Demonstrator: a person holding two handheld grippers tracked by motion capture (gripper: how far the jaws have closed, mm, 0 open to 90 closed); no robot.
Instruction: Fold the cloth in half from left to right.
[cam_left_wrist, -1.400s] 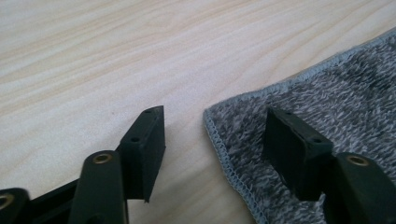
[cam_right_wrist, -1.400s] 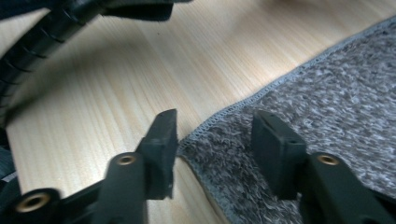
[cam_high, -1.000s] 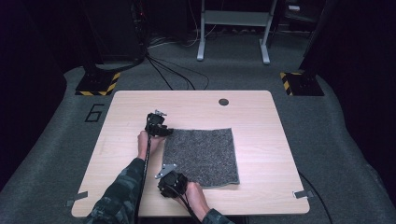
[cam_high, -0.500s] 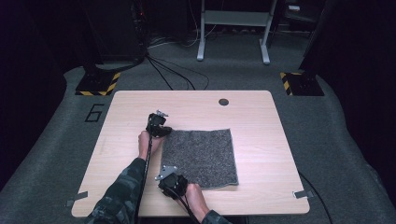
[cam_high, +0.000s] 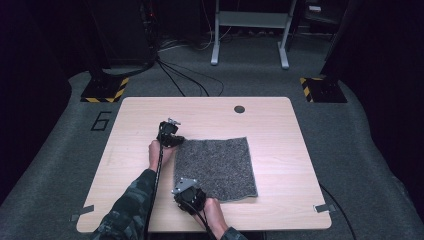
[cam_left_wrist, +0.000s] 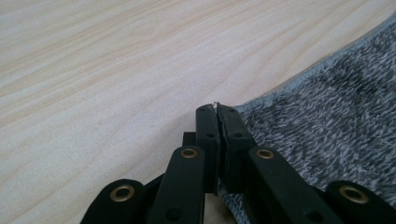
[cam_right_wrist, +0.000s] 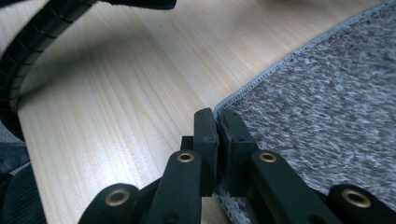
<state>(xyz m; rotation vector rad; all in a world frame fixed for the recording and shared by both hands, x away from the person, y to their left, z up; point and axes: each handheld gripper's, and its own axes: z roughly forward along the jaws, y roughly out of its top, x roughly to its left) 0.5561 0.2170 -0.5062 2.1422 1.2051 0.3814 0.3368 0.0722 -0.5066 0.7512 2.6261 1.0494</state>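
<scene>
1. The grey cloth (cam_high: 216, 167) lies flat on the table (cam_high: 280, 125).
2. The left hand-held gripper (cam_high: 176, 142) pinches its far-left corner.
3. The right hand-held gripper (cam_high: 181, 189) pinches the near-left corner, likely ready to lift that edge for folding.

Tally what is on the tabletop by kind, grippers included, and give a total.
Grey cloth: 1
Left gripper, shut on the cloth's far left corner: 1
Right gripper, shut on the cloth's near left corner: 1
Dark round cap set in the table: 1
Total: 4
</scene>
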